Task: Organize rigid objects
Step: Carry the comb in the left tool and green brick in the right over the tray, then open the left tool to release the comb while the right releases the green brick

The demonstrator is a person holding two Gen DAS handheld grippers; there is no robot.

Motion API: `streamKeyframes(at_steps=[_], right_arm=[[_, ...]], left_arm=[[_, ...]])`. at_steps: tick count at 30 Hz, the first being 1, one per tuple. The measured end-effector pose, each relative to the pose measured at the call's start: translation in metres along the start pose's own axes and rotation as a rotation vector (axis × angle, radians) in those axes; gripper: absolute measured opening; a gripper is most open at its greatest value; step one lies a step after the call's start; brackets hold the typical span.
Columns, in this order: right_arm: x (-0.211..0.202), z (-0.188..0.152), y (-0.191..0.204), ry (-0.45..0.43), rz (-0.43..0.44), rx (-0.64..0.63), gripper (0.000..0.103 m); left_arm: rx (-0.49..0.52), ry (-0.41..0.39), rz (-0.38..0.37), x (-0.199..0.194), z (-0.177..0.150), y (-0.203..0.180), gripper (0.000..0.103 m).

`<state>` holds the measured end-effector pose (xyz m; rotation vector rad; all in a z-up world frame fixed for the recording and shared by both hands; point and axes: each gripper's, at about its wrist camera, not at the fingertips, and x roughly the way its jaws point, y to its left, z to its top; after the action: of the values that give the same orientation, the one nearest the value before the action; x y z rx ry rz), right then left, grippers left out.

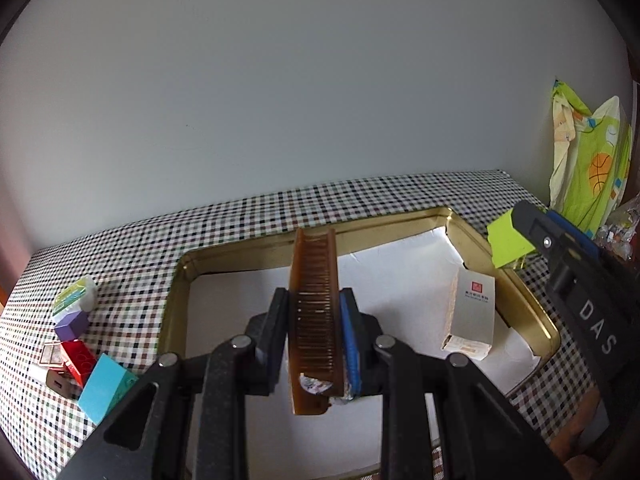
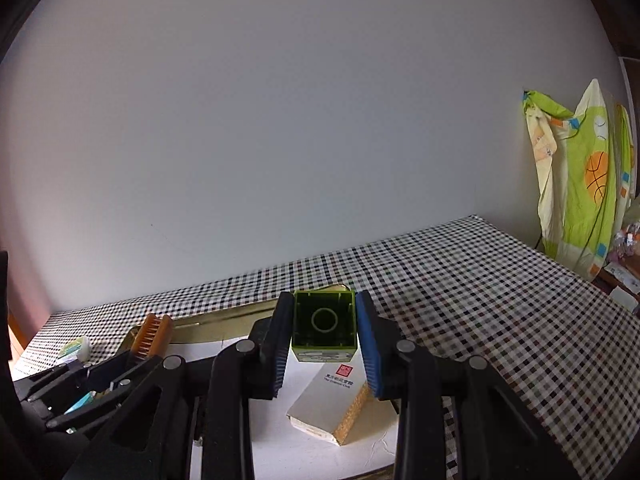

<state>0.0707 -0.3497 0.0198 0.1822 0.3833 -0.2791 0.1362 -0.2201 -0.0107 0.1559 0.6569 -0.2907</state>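
Note:
My left gripper (image 1: 314,296) is shut on a brown comb (image 1: 314,320), held lengthwise above a gold-rimmed tray (image 1: 176,280) lined with white paper. A small white box (image 1: 470,316) with a red seal lies inside the tray at the right. My right gripper (image 2: 323,304) is shut on a green building block (image 2: 323,326), its hollow underside facing the camera, above the white box (image 2: 332,396). In the left wrist view the right gripper (image 1: 520,236) shows at the right edge with the green block (image 1: 508,240). From the right wrist camera, the comb (image 2: 152,336) and left gripper appear at the left.
Several small blocks and boxes lie left of the tray on the checkered cloth: a cyan block (image 1: 106,388), a red block (image 1: 78,360), a purple block (image 1: 72,326) and a pale box (image 1: 76,298). A green patterned cloth (image 1: 588,168) hangs at the right. A plain wall stands behind.

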Motion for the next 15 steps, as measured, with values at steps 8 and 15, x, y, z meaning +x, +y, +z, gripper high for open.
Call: streamKeyframes(at_steps=[8,15], right_arm=[[0.023,-0.002,0.001,0.054,-0.001,-0.011,0.034],[0.039,-0.009,-0.003,0.112,0.036,0.03,0.034]], left_arm=[[-0.007,0.029,-0.005,0.018,-0.003,-0.003,0.024],[0.0,0.039,-0.001,0.028,-0.005,-0.005,0.025]])
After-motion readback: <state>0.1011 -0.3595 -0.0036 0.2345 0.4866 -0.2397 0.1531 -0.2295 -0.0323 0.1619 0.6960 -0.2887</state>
